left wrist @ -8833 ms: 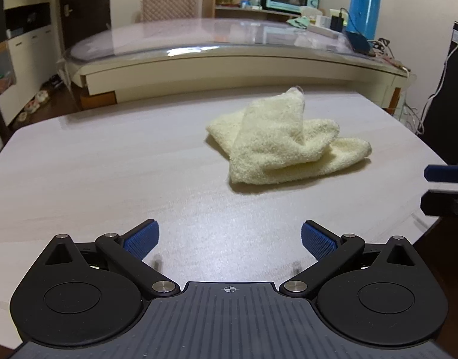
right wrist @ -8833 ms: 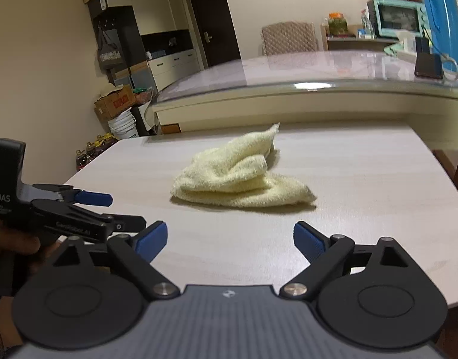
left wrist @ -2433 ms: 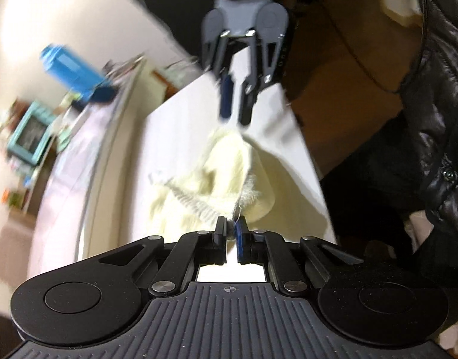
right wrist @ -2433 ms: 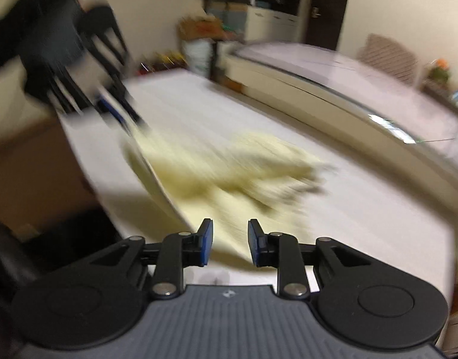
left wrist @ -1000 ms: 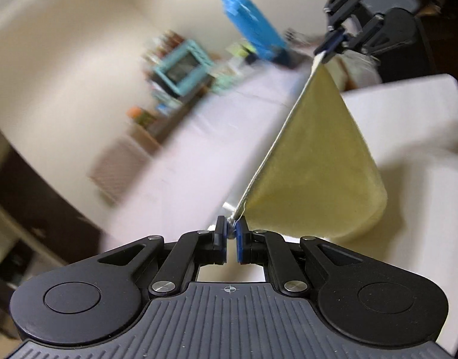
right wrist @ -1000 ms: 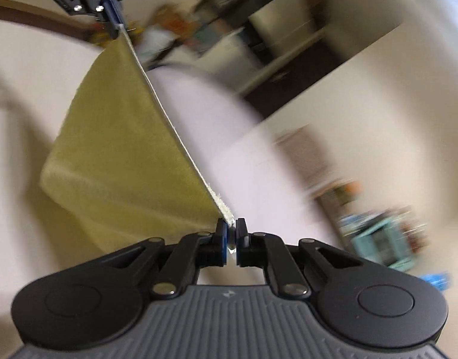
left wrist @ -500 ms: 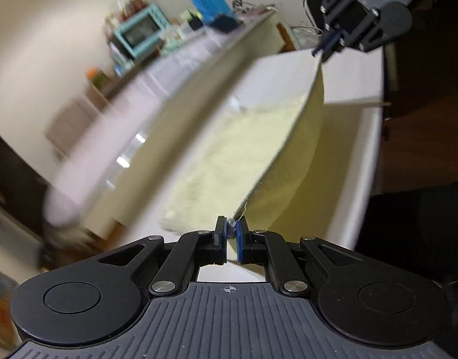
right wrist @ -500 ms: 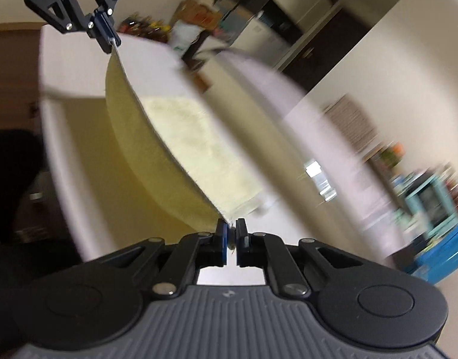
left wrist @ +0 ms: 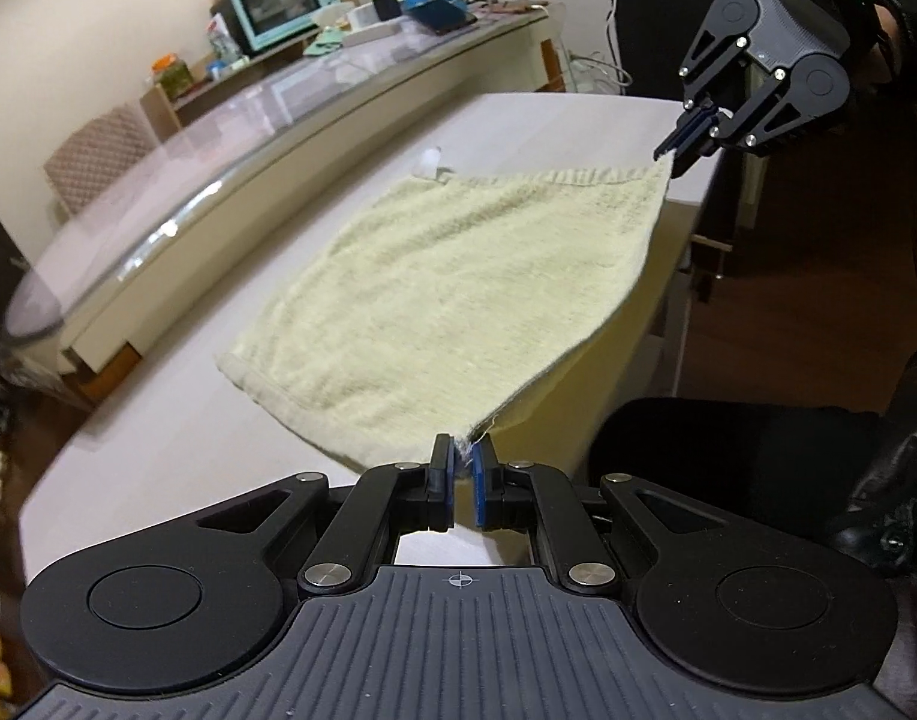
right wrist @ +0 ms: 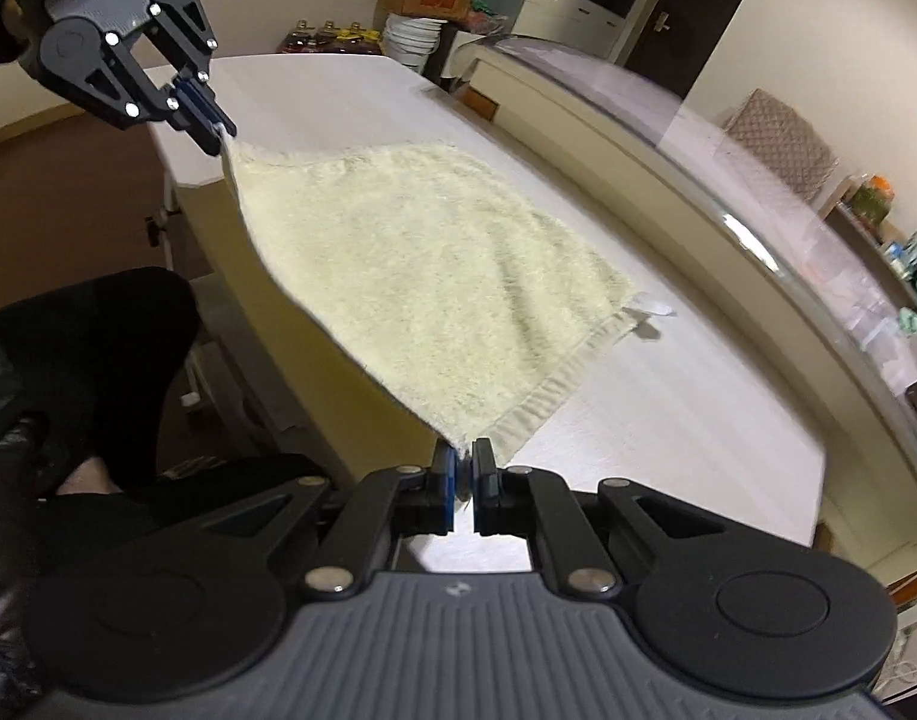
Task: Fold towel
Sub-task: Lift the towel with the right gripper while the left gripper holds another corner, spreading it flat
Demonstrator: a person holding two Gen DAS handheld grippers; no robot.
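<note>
Each claw, left (left wrist: 464, 468) and right (right wrist: 463, 468), is clamped on a near corner of the yellow towel (left wrist: 458, 294), which is spread over the desk (left wrist: 176, 438).

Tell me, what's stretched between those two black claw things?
The yellow towel. The left gripper and right gripper each pinch a near corner, with its near edge lifted between them and the rest lying on the table. Both wrist views show it.

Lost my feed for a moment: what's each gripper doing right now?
Left gripper: closed on a near corner of the towel.
Right gripper: closed on the other near corner.
</note>
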